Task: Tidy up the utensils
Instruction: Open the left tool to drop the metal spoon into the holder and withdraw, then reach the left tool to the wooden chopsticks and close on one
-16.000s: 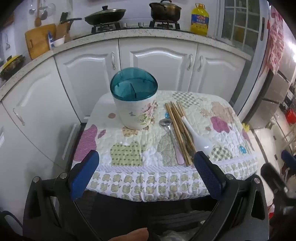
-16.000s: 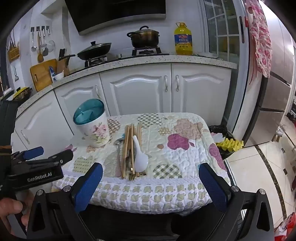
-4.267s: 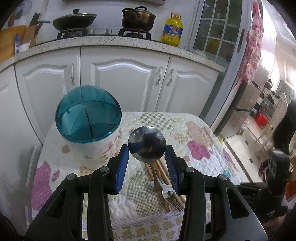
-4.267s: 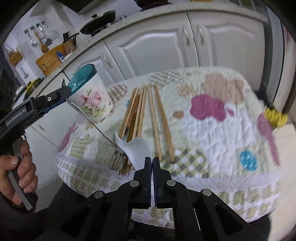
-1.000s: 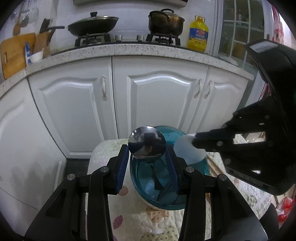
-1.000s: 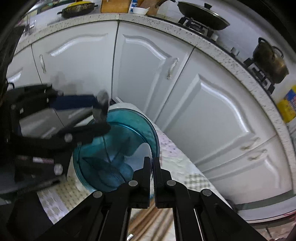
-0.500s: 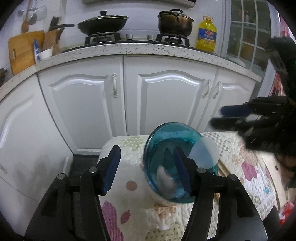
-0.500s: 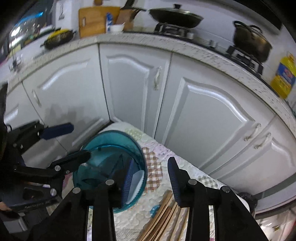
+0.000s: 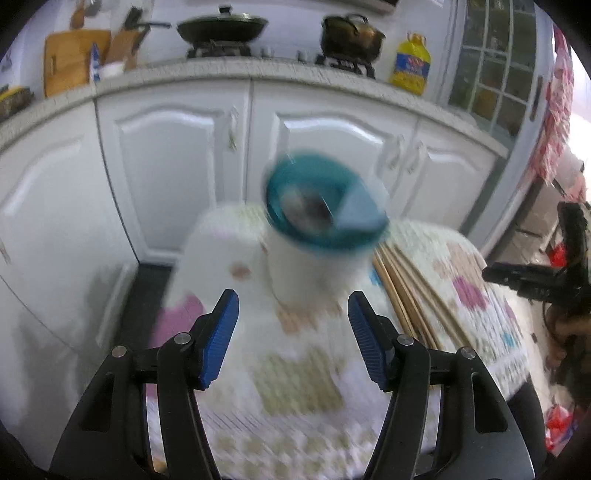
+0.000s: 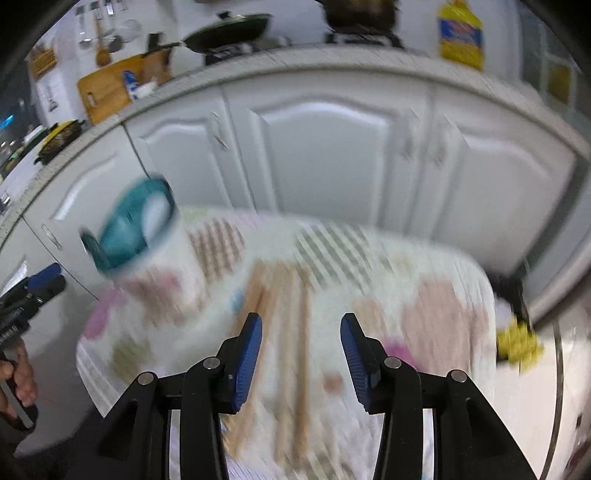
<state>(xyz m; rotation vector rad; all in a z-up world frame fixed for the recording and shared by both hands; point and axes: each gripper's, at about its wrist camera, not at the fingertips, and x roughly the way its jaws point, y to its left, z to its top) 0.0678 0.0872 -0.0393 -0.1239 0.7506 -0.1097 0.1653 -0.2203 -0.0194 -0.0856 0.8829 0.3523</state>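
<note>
The white utensil holder with a teal rim point(image 9: 317, 251) stands on the quilted table point(image 9: 295, 387). A metal spoon point(image 9: 306, 210) and a white ceramic spoon point(image 9: 362, 210) sit inside it. Wooden chopsticks point(image 9: 410, 295) lie to its right. My left gripper point(image 9: 293, 339) is open and empty, pulled back in front of the holder. In the right wrist view, my right gripper point(image 10: 301, 354) is open and empty above the chopsticks point(image 10: 284, 332), with the holder point(image 10: 147, 243) to its left. Both views are motion-blurred.
White kitchen cabinets point(image 9: 258, 147) stand behind the table. The counter holds a pan point(image 9: 221, 26), a pot point(image 9: 351, 35) and an oil bottle point(image 9: 412, 64). The right gripper shows at the right edge of the left wrist view point(image 9: 535, 280).
Both grippers have let go of their spoons into the holder and opened. Both have pulled back and away from the holder; the right one has moved over the chopsticks.
</note>
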